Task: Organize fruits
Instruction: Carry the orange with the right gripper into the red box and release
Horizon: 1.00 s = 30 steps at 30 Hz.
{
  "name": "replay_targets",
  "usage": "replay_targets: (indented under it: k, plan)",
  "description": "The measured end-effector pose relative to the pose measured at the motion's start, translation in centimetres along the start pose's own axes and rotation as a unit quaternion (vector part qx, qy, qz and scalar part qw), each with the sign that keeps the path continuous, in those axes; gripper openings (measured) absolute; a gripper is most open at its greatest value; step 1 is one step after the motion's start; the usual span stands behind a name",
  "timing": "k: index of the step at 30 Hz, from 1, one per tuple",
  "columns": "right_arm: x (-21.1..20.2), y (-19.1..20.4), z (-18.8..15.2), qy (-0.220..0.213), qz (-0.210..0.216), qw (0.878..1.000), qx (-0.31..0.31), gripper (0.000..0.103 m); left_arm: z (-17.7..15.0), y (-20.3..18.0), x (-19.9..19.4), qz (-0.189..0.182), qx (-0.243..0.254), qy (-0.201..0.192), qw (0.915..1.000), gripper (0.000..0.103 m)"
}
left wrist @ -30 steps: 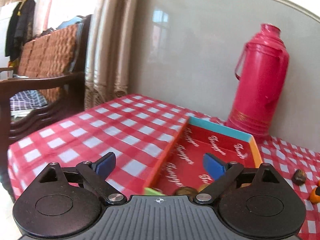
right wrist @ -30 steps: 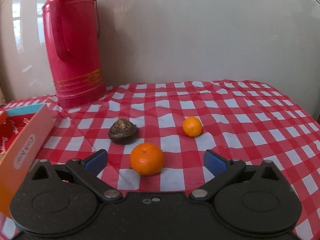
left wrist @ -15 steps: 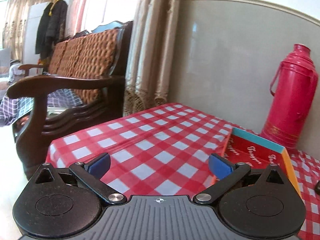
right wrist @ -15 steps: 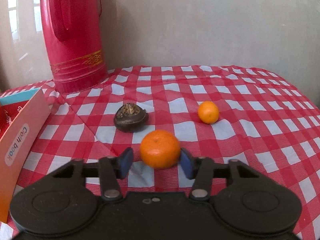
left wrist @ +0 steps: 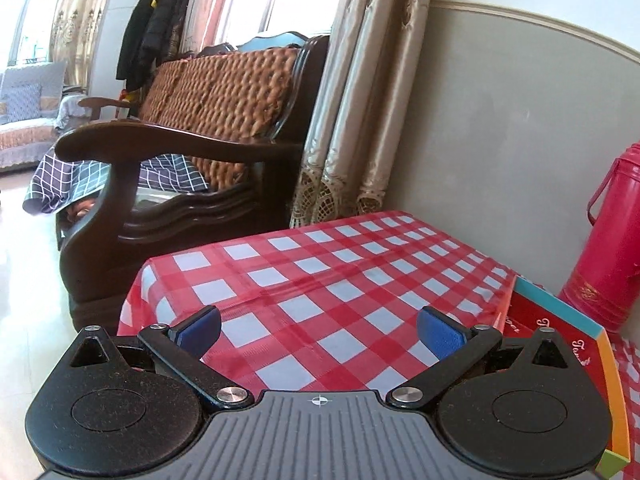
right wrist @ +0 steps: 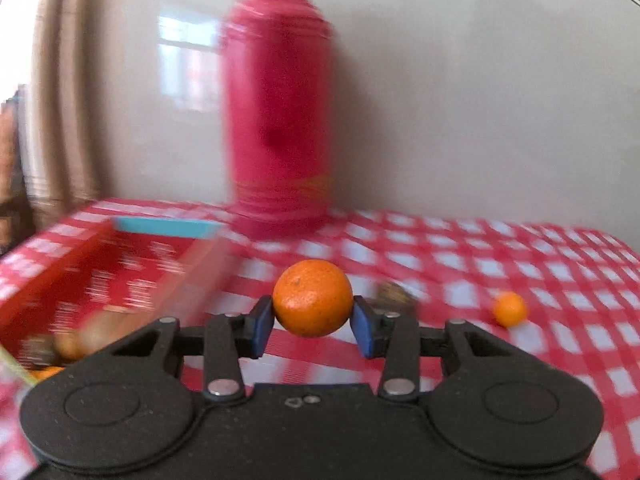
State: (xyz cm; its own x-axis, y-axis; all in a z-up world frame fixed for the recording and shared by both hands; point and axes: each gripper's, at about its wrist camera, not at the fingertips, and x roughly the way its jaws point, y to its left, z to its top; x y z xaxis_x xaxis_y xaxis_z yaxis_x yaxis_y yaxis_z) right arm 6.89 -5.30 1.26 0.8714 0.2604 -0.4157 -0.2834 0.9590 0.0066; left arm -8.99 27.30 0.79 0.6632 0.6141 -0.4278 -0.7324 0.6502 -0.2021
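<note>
My right gripper (right wrist: 313,322) is shut on a large orange tangerine (right wrist: 313,297) and holds it above the cloth, just right of the red box (right wrist: 100,268) with a blue far wall. Blurred fruits (right wrist: 76,340) lie in the box's near corner. A small tangerine (right wrist: 509,309) and a dark brown fruit (right wrist: 394,293) lie on the cloth to the right. My left gripper (left wrist: 319,330) is open and empty over the checked cloth, left of the box (left wrist: 560,312).
A red thermos (right wrist: 280,120) stands at the wall behind the box; it also shows in the left wrist view (left wrist: 612,240). A wooden armchair (left wrist: 180,152) and curtains (left wrist: 360,120) stand past the table's left edge. The right wrist view is motion-blurred.
My right gripper closed on the large tangerine, lifted it and swung left toward the box. My left gripper moved left, away from the box, staying open.
</note>
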Motion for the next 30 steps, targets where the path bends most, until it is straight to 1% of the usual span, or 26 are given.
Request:
replay_targets:
  k: [3,6,8,12,16,17,18,19,20,21,24,28,30]
  plan:
    - [-0.7,2.8,0.4,-0.014,0.062,0.998,-0.029,0.033,0.1,0.6,0.0,0.006,-0.008,-0.004,0.9999,0.103]
    - [-0.4,5.7,0.8,-0.011,0.115,0.992,-0.054,0.033,0.1,1.3,0.1,0.012,-0.022,-0.003,0.9997,0.103]
    - [0.0,7.5,1.1,-0.005,0.143,0.987,-0.067,0.033,0.2,1.8,0.2,0.015,-0.028,-0.002,0.9995,0.103]
    - [0.7,11.1,0.7,0.011,0.177,0.978,-0.107,0.033,0.2,2.4,0.4,0.02,-0.03,0.0,0.9993,0.103]
    - [0.8,13.2,0.4,0.029,0.189,0.974,-0.12,0.033,0.2,2.7,0.6,0.021,-0.034,0.002,0.9992,0.103]
    - [1.2,13.7,0.4,0.035,0.19,0.974,-0.12,0.033,0.2,2.7,0.6,0.021,-0.033,0.002,0.9992,0.103]
    - [1.5,14.1,0.4,0.039,0.191,0.973,-0.121,0.036,0.2,2.7,0.6,0.021,-0.033,0.002,0.9992,0.103]
    - [1.6,14.2,0.5,0.039,0.189,0.974,-0.12,0.041,0.2,2.7,0.6,0.02,-0.033,0.002,0.9992,0.103]
    - [1.5,14.3,0.6,0.035,0.186,0.975,-0.118,0.057,0.2,2.6,0.7,0.02,-0.033,0.003,0.9992,0.103]
    - [1.1,14.3,0.6,0.027,0.187,0.975,-0.116,0.068,0.2,2.6,0.7,0.02,-0.032,0.004,0.9993,0.103]
    - [0.1,14.0,0.9,0.004,0.179,0.977,-0.119,0.072,0.1,2.2,0.8,0.016,-0.027,0.006,0.9995,0.103]
    - [-1.2,11.5,1.4,-0.009,0.157,0.983,-0.098,0.076,0.0,1.3,0.5,0.009,-0.015,0.003,0.9998,0.103]
    - [-1.6,10.1,1.6,-0.012,0.139,0.986,-0.088,0.085,0.0,0.8,0.4,0.005,-0.009,0.002,0.9999,0.103]
